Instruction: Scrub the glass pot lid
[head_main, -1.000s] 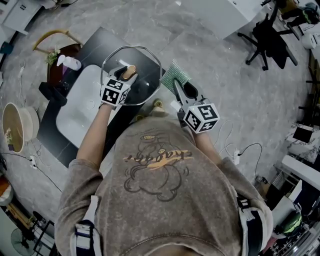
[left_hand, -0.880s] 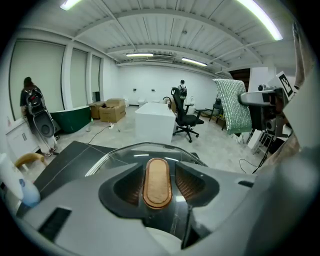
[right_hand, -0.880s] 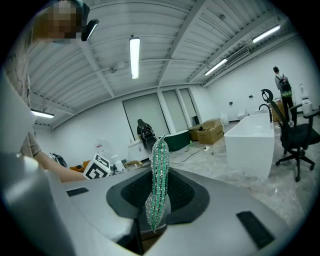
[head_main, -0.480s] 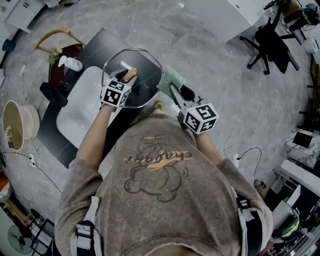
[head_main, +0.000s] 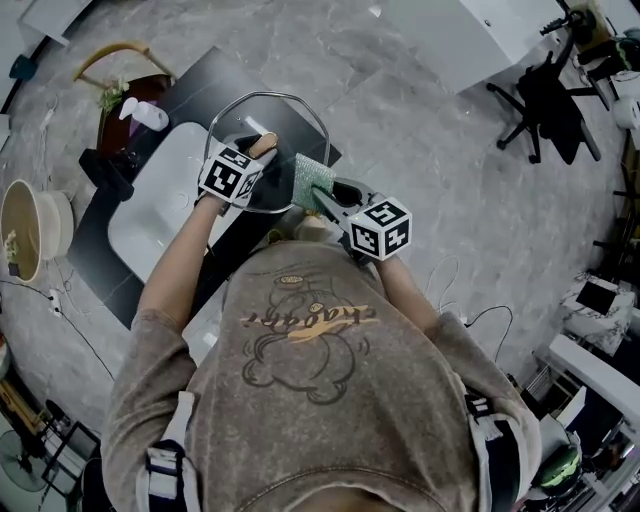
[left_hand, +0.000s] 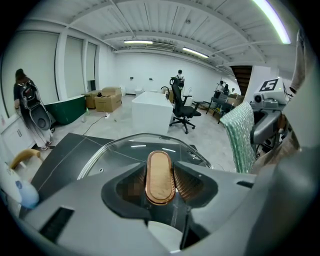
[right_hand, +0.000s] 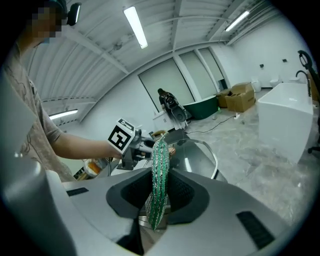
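The glass pot lid (head_main: 285, 118) is held tilted over the sink's right side. My left gripper (head_main: 257, 148) is shut on the lid's wooden knob (left_hand: 160, 180); its jaws have just been closing onto that knob. A green scrub sponge (head_main: 310, 178) stands edge-up in my right gripper (head_main: 322, 190), which is shut on it. The sponge (left_hand: 241, 135) is right beside the lid's right rim, and contact cannot be made out. In the right gripper view the sponge (right_hand: 160, 170) hides part of the lid (right_hand: 202, 157) behind it.
Below the lid lies a white sink (head_main: 160, 215) set in a dark counter (head_main: 95, 240). A soap bottle (head_main: 148, 115) stands at the sink's far corner. A pale bowl (head_main: 30, 225) sits on the floor at left. An office chair (head_main: 545, 90) is far right.
My right gripper has swung left and down with the sponge, from beside the lid to its right rim. The left gripper and the lid have stayed nearly still.
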